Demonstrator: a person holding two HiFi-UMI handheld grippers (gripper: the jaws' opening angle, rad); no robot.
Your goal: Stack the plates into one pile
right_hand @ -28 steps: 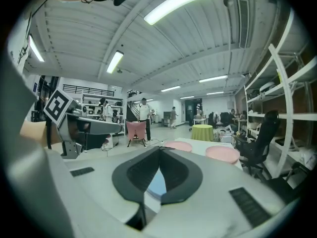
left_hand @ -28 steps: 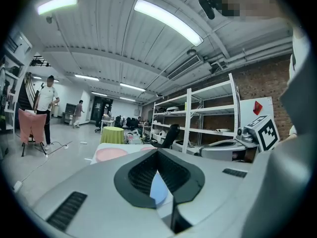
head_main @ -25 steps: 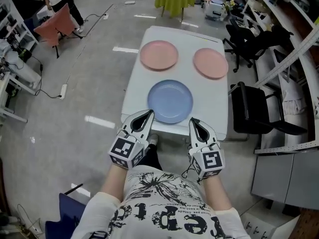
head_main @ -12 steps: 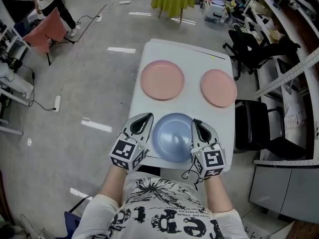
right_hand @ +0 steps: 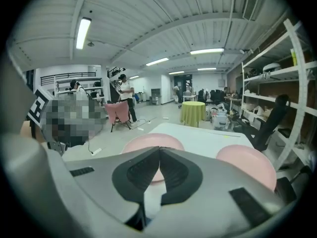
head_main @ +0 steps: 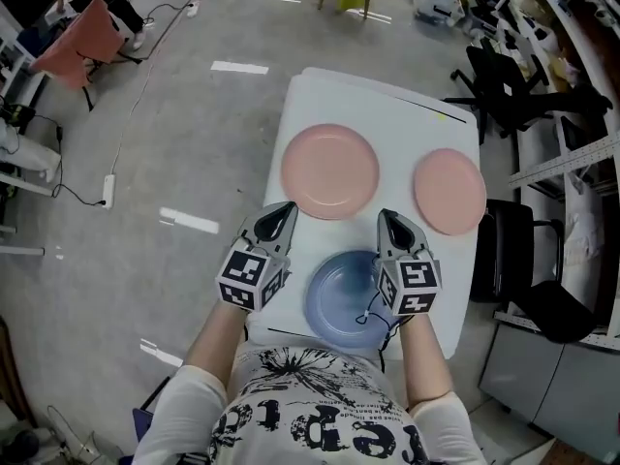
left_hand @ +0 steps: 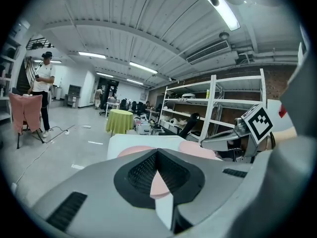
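Three plates lie flat on the white table (head_main: 387, 105), and none is on another yet. In the head view, the big pink plate (head_main: 329, 170) sits in the middle of the frame. The small pink plate (head_main: 449, 190) lies to its right, apart from it. The blue plate (head_main: 341, 300) lies lower in the frame, close to the table's near edge.

The left gripper (head_main: 285, 210) points up the frame, with its tip just below the left side of the big pink plate. Its jaws are pressed together and hold nothing. The right gripper (head_main: 387, 218) is beside the upper right of the blue plate. Its jaws are pressed together too, and they are empty. Both gripper views look out over the pink plates, with no plate between the jaws.

The step in hand looks like reaching for a first plate, so the pile has not been started. To do it well, the person should first open the jaws of one gripper. Then the gripper should come in low, so one jaw slides under a plate's rim. A firm pinch and a flat, slow lift will stop the plate from tipping. The small pink plate would sit best on top of the pile.
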